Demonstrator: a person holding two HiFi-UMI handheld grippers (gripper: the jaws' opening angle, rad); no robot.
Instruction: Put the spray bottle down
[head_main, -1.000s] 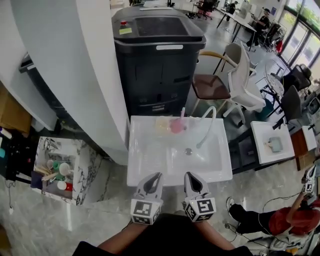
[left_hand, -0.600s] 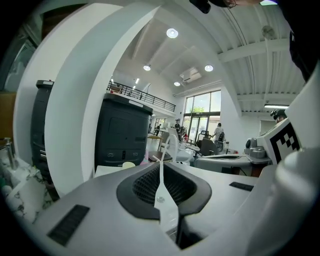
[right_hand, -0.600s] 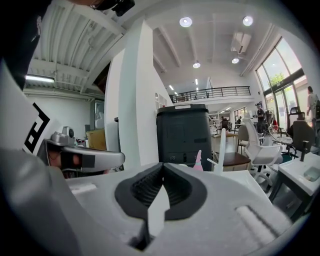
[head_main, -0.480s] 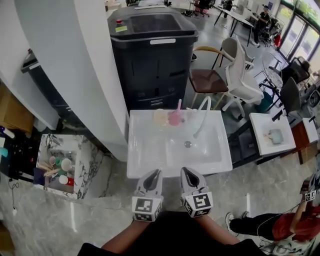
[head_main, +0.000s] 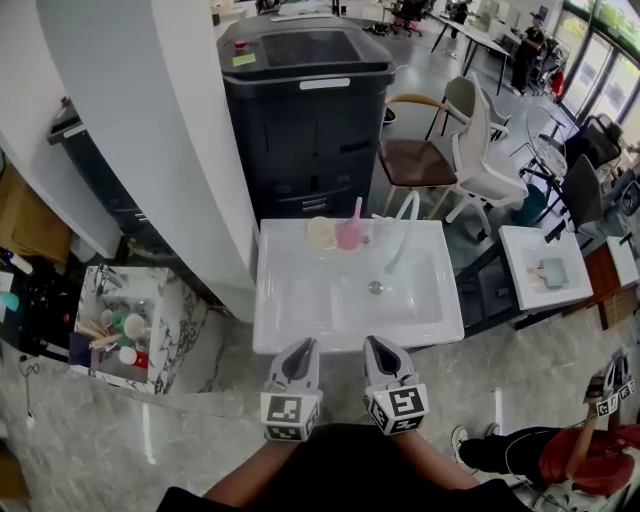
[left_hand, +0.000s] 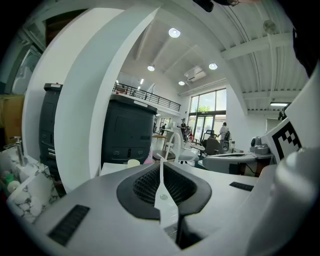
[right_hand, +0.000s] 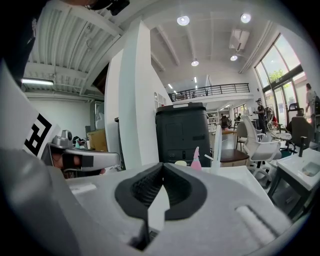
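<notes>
Spray bottle (head_main: 349, 233) stands on sink (head_main: 272, 330) (task apparently done); left hand-held gripper (head_main: 304, 347) and right hand-held gripper (head_main: 376, 344) closed, empty.

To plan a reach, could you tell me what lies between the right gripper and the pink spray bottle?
Only the bare sink basin and drain lie before the spray bottle, per the head view.

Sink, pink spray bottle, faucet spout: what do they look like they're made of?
Sink: glossy white, probably ceramic or moulded resin; smooth surface with soft reflections.
Pink spray bottle: likely plastic; uniform pale pink body, too small to judge more.
Faucet spout: smooth white curved tube, plastic or coated metal; can't tell which.
</notes>
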